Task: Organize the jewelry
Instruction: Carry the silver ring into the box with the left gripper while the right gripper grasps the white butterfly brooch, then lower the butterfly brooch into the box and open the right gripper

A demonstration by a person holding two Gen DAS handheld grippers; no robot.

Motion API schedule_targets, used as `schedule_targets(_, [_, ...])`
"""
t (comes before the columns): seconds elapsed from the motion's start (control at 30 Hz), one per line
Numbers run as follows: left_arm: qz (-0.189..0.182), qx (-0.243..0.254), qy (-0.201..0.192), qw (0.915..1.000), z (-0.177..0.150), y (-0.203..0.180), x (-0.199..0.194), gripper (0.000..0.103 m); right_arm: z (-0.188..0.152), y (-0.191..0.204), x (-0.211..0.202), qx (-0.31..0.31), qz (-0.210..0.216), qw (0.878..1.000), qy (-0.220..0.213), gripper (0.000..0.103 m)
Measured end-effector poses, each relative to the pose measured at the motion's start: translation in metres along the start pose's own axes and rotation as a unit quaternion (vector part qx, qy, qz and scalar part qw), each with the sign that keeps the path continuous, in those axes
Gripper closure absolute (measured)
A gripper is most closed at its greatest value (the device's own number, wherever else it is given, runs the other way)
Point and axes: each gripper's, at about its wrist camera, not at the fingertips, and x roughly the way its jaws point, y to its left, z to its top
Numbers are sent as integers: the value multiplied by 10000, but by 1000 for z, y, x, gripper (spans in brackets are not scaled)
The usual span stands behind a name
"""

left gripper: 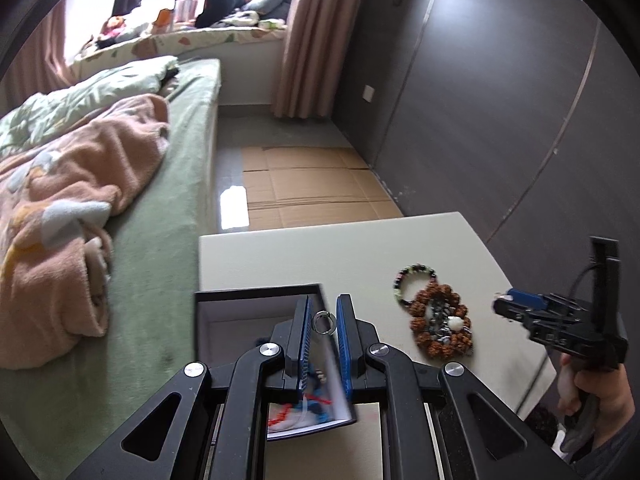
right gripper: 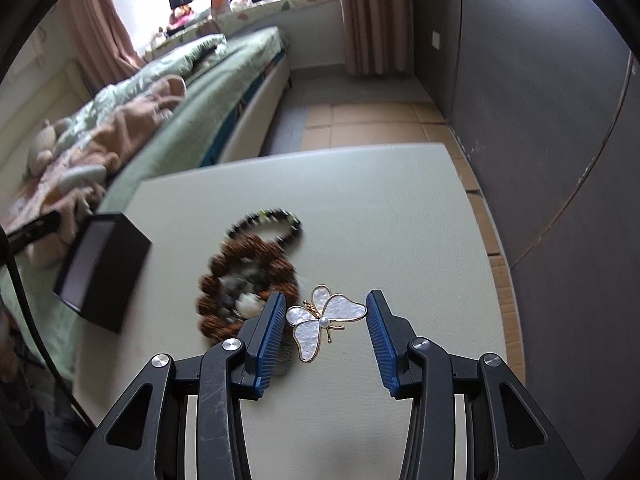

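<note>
Left gripper (left gripper: 324, 322) clamped on keyring card (left gripper: 320, 364) over box (left gripper: 256, 294) (for drop-in), right gripper (right gripper: 326, 320) pinching butterfly brooch (right gripper: 324, 320).

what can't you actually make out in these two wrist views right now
- Black box interior: left wrist view, the left gripper and the card it pinches cover most of it.
- Card print: same view, cut by the fingers.
- Brown bead bracelet centre: right wrist view, motion blur; charms unclear.
- Butterfly brooch grip: whether the right gripper pads touch it is unclear.
</note>
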Motion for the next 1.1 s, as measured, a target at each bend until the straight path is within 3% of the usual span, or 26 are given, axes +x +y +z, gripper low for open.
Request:
schedule_targets(0.43, [572, -535, 336, 9964, -3, 37, 21, 90, 11, 50, -18, 14, 573, 9976, -398, 60])
schedule_targets(0.63, [621, -963, 420, 9925, 1, 54, 25, 89, 15, 73, -12, -29, 840, 9958, -370, 60])
schedule_targets(0.7, [668, -1075, 395, 9912, 1, 57, 22, 81, 16, 80, -11, -30, 941, 9949, -371, 60])
schedule_targets(0.77, [559, -1180, 305, 9910, 1, 60, 17, 41, 17, 90, -8, -61, 1056, 9937, -363, 60])
schedule_targets(0.8, [534, -1209, 229, 9910, 1, 61, 13, 33, 18, 94, -7, -78, 1093, 9933, -365, 60])
schedule_targets(0.83, [530, -1214, 142, 9911, 3, 60, 9, 29, 18, 100, -5, -99, 1138, 9928, -365, 60])
schedule_targets(1.1, [676, -1391, -160, 9878, 5, 67, -17, 29, 22, 133, 2, -151, 1585, 9865, -384, 60])
